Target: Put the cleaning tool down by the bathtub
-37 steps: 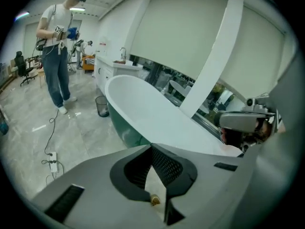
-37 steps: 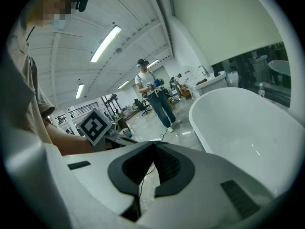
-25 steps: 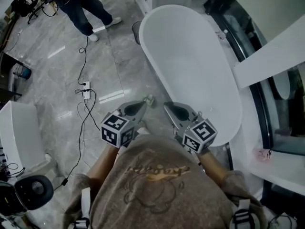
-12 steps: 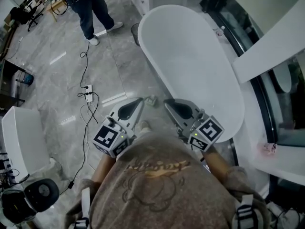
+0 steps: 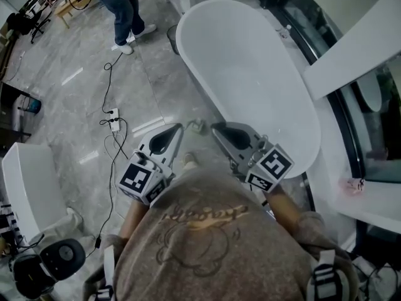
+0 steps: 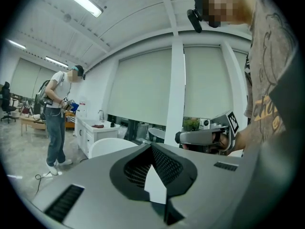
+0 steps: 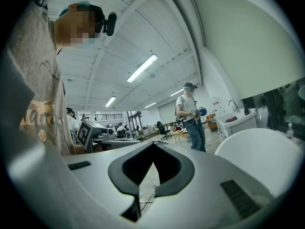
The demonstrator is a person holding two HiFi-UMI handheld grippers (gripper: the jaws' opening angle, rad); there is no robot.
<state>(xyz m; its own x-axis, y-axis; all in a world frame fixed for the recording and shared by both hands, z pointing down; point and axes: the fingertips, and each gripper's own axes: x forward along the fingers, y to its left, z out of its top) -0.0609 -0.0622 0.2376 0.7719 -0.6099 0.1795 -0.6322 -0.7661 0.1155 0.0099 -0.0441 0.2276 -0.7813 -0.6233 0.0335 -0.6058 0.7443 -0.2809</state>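
Cleaning tool [image 5: 198, 126], best I can tell, is lying as that small pale thing on the floor [image 5: 156, 86] right beside the bathtub [image 5: 250, 74]. It's sitting between the tips of the left gripper [image 5: 180, 126] and right gripper [image 5: 213, 128], both claws pressed together on nothing. I'm guessing the person is risking kicking or stepping on it, sending it sliding away from the tub.
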